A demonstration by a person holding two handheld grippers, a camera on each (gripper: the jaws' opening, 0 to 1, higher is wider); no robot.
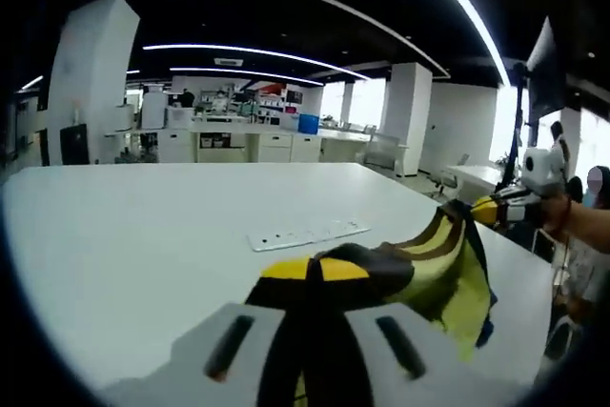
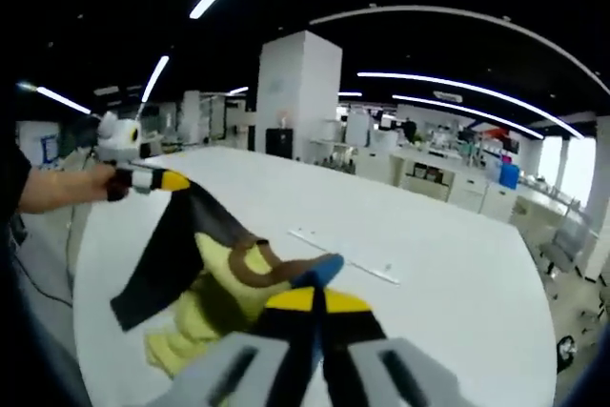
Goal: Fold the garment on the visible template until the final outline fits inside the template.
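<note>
Holding the garment [image 1: 434,269] aloft over the worktop [image 1: 143,235], both hand-held grippers, left [image 1: 315,278] and right [image 2: 316,300], clamp it; loosening either grip risks dropping it, lower frame.

In the left gripper view, the left claw [image 1: 319,278] sits at the bottom middle, closed on one end of the garment [image 1: 434,269]. The garment runs to the right, up to the right claw [image 1: 491,212] at the right edge. Both are above the desk [image 1: 143,235]. A power strip [image 1: 307,234] lies on the desk just behind the garment, in the middle. In the right gripper view, the garment hangs at the lower left, between the two claws.
</note>
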